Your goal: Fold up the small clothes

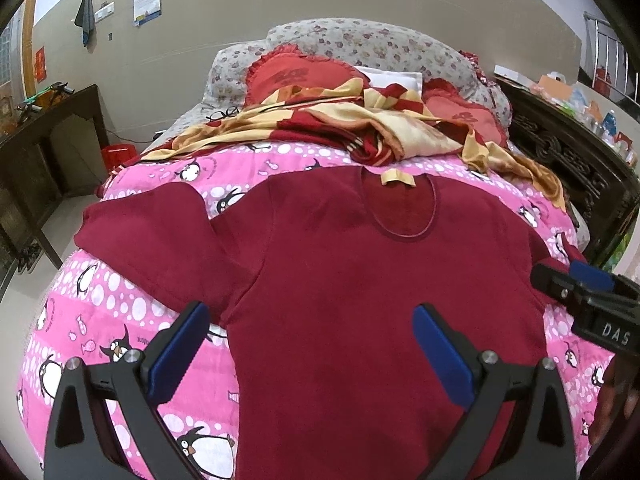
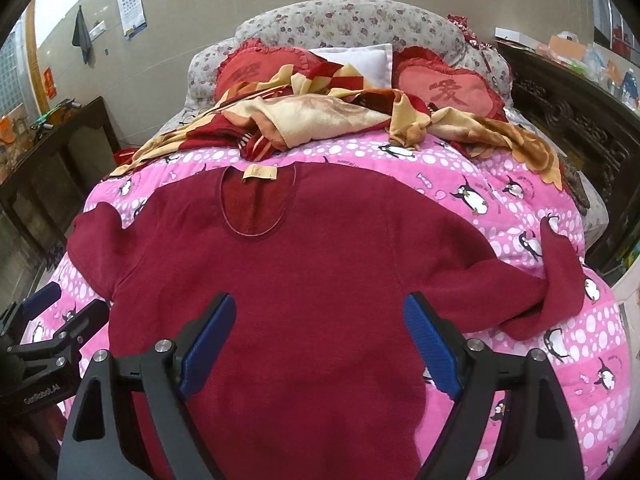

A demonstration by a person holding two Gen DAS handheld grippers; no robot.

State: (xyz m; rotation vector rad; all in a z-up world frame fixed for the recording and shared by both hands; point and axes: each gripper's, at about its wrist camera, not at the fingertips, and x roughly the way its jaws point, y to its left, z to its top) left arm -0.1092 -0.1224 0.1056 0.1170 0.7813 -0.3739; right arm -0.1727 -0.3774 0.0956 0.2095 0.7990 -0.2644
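Both tools (image 1: 310,344) (image 2: 320,334) spread apart, empty, above red top (image 1: 340,280) flat on quilt (image 1: 100,300).

The red shirt (image 2: 304,280) lay flat on the pink quilt (image 2: 560,360), and bare quilt was free along both sides of it. Behind the collar, the crumpled red and yellow blanket (image 2: 320,120) closed the way toward the pillows (image 2: 448,88). The folded right sleeve (image 2: 556,280) lay near the quilt edge, close to the dark carved furniture (image 2: 580,128).
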